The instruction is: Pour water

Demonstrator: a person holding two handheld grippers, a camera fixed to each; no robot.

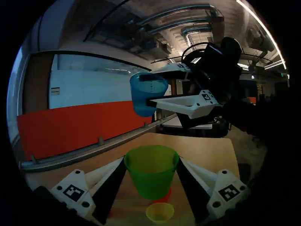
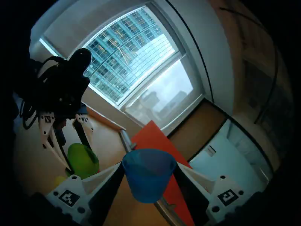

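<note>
Left gripper view, read left to right: we note an orange wall panel [image 1: 75, 128] at far left, beyond the wooden worktop [image 1: 210, 150]. Next comes the blue cup [image 1: 145, 98], held in the air with its mouth upward, higher than the green cup [image 1: 151, 177] and apart from it. The right tongs [image 1: 150, 87] reach in from the right and clamp the blue cup between both fingers; a dark-sleeved arm carries them. In the centre foreground the left tongs [image 1: 151, 162] grip the green cup, one finger pressed on each side just under its rim. The green cup is off the worktop; below it sit a small yellow cup [image 1: 160, 213] and something red [image 1: 166, 195], partly hidden.

Right gripper view: the left tongs with the green cup sit at left, the blue cup is centred between the right tongs' fingers, and a large window [image 2: 150, 75] lies behind. We cannot tell whether either cup holds water
</note>
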